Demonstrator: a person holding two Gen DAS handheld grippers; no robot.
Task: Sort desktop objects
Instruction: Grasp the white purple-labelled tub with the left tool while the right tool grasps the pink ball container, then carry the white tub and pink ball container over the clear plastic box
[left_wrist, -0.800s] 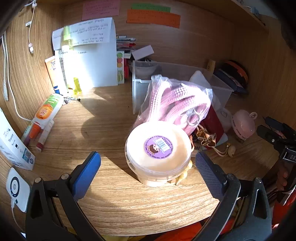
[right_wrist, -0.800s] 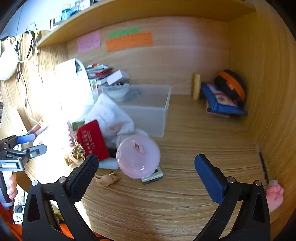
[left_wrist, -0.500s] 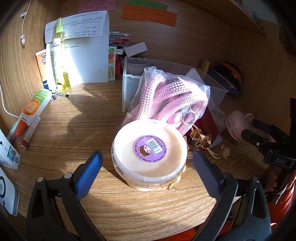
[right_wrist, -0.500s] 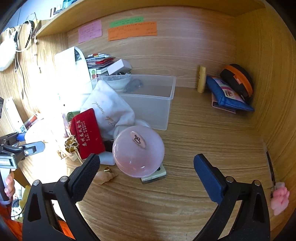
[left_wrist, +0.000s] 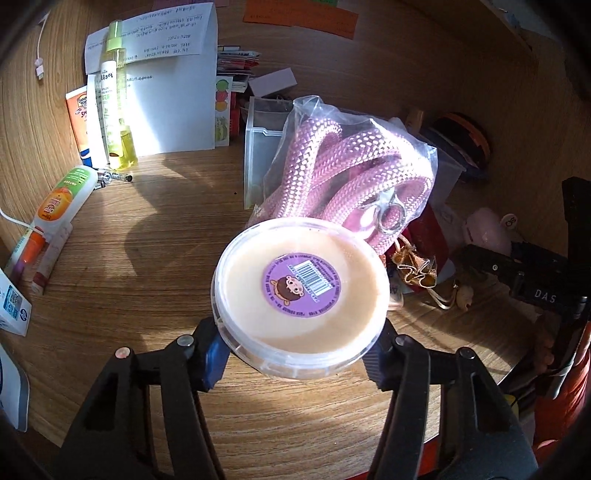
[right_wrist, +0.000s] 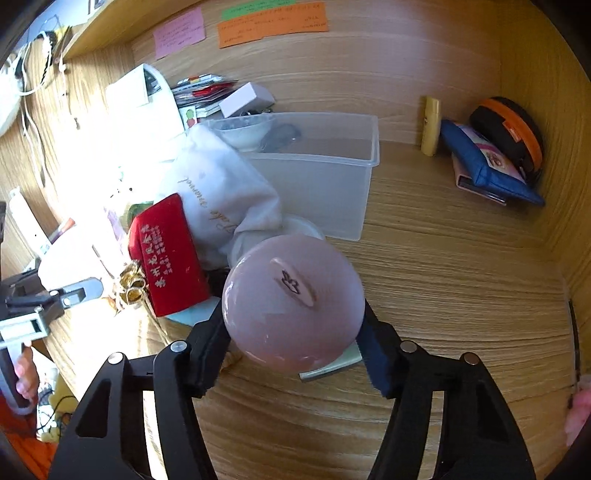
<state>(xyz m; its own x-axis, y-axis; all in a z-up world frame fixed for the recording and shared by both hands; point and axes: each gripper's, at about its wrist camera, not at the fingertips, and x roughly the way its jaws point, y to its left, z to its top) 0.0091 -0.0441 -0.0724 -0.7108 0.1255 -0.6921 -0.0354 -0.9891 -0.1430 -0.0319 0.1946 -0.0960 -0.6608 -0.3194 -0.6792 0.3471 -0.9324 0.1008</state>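
Left wrist view: left gripper part-closed, its 2 pads clamped on the round clear plastic tub with cream contents and purple label, on the wooden desk before the bagged pink rope.

Right wrist view: right gripper likewise grips the round pink dome-shaped case, near the translucent plastic bin.

Stuck high on the wooden back wall: a pink note, a long orange note and, just above that, a narrow green note. Handwriting on them, too small to read. Above the notes, a wooden shelf along the back edge of the table. Down the left wall, a white cable ending in a small plug, clear of the table top. Plain wood grain on the right wall, meeting the table at its right edge. Bright sunlight across the table's left half.
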